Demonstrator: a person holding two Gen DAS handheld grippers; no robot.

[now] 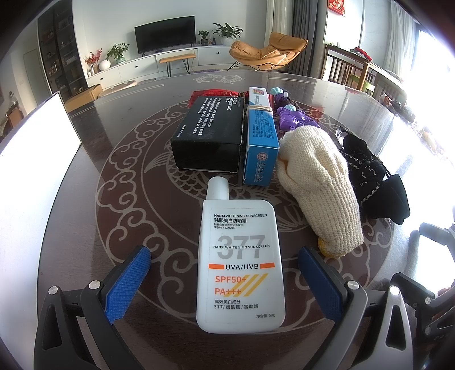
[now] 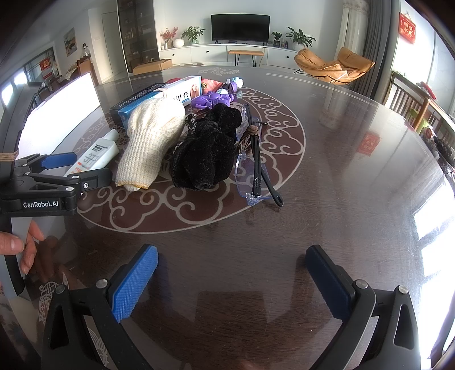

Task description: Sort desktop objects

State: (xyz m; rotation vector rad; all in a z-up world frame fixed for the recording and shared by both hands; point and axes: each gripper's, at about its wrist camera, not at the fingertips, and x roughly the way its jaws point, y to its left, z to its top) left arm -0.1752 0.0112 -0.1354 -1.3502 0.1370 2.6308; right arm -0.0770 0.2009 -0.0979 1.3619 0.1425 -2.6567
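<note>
Sunscreen bottle (image 1: 240, 267) between released left claw (image 1: 224, 280), knit glove (image 1: 318, 187) beside, right claw (image 2: 231, 284) released

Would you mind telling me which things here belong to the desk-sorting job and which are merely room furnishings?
Job:
white flat sunscreen bottle, between the open left claw
black cardboard box
blue carton
cream knitted glove
black fuzzy fabric item
purple plastic toy
clear safety glasses

Furnishings:
black television
orange lounge chair
potted plants
</note>
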